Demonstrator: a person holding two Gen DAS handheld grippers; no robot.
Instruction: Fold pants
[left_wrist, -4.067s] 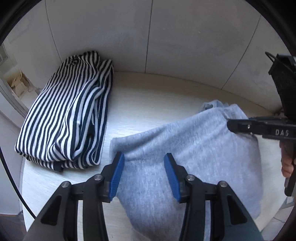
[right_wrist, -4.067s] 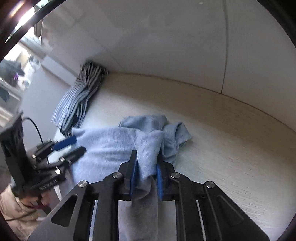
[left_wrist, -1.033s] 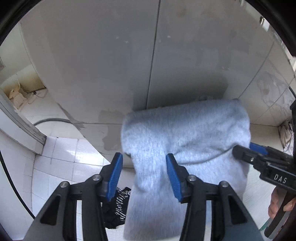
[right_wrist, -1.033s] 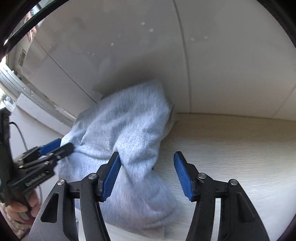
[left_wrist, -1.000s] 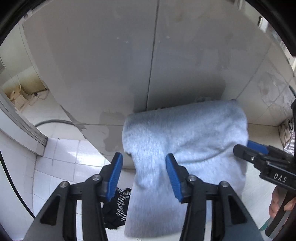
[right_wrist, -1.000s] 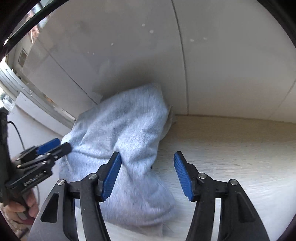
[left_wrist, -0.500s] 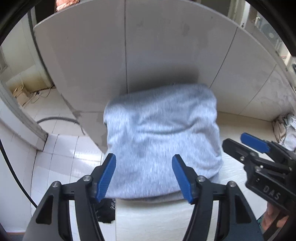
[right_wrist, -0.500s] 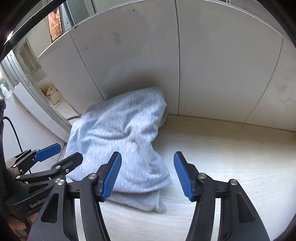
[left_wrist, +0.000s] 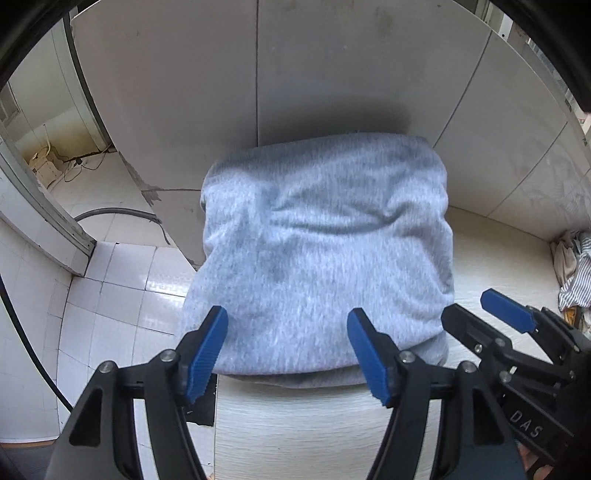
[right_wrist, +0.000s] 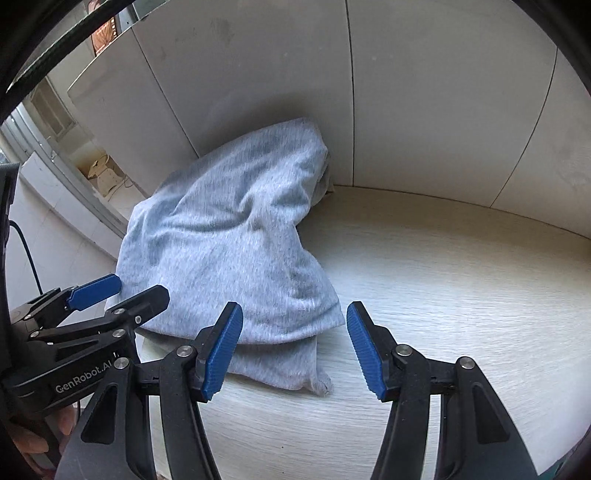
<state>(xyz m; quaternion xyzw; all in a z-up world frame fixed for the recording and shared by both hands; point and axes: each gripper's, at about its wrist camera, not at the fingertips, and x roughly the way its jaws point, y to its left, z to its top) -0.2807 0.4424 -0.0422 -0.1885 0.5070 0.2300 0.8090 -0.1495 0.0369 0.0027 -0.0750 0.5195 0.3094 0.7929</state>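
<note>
The grey pants lie folded in a thick bundle at the left end of the pale wooden table, against the wall panels. My left gripper hovers just short of the bundle's near edge. Its jaws are opening and no cloth is between the blue pads. In the right wrist view the pants sit ahead and to the left, with a loose lower layer sticking out toward me. My right gripper stands open over that near corner, touching nothing. Each gripper shows in the other's view: the right gripper and the left gripper.
Grey wall panels close off the back of the table. The table's left edge drops to a white tiled floor. A heap of striped cloth lies far right. A person's hand holds the left gripper.
Both grippers have drawn back from the pants, which now lie farther ahead on the table. The left jaws have spread wider. The right jaws keep the same width.
</note>
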